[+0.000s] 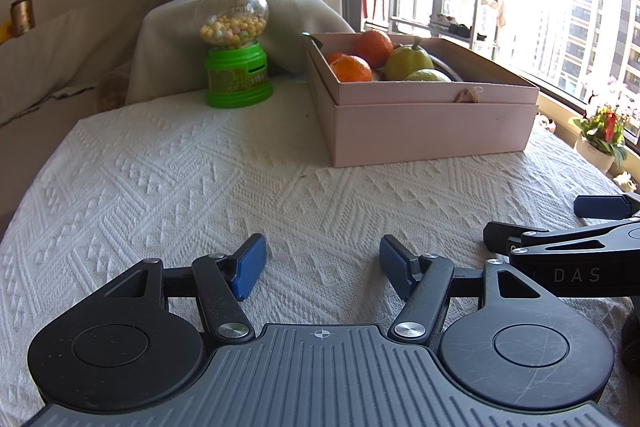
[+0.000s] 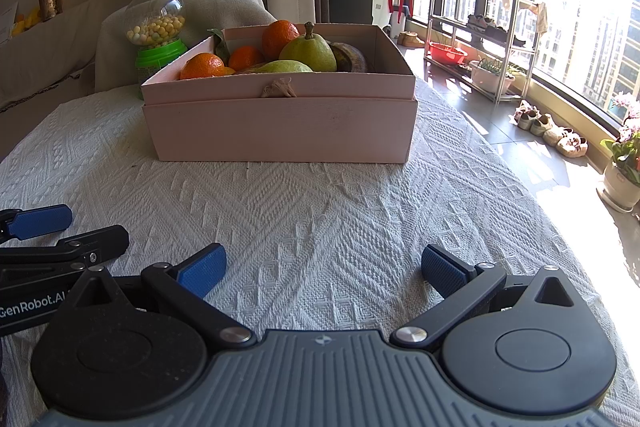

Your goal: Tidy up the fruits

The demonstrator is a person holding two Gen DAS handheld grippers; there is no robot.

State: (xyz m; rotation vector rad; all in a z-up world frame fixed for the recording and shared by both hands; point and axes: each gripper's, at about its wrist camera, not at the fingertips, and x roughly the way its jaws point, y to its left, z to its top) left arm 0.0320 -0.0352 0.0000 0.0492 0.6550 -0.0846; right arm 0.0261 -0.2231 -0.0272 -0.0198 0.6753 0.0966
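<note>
Left hand-held gripper (image 1: 322, 263) and right hand-held gripper (image 2: 322, 270) both released, holding nothing, low over the white-clothed bench (image 2: 320, 211) on the near side of the pink box (image 2: 280, 123), well apart from it. Inside the box: oranges (image 2: 202, 65) toward its left, green pears (image 2: 308, 53) mid-right, a dark fruit behind them. Green candy dispenser (image 1: 236, 43) stands just left of the box, at its far corner.

Both cameras sit low over the white woven tablecloth (image 1: 200, 167), side by side, facing the pink cardboard fruit box (image 2: 280, 129) near the window; each catches the other gripper.
</note>
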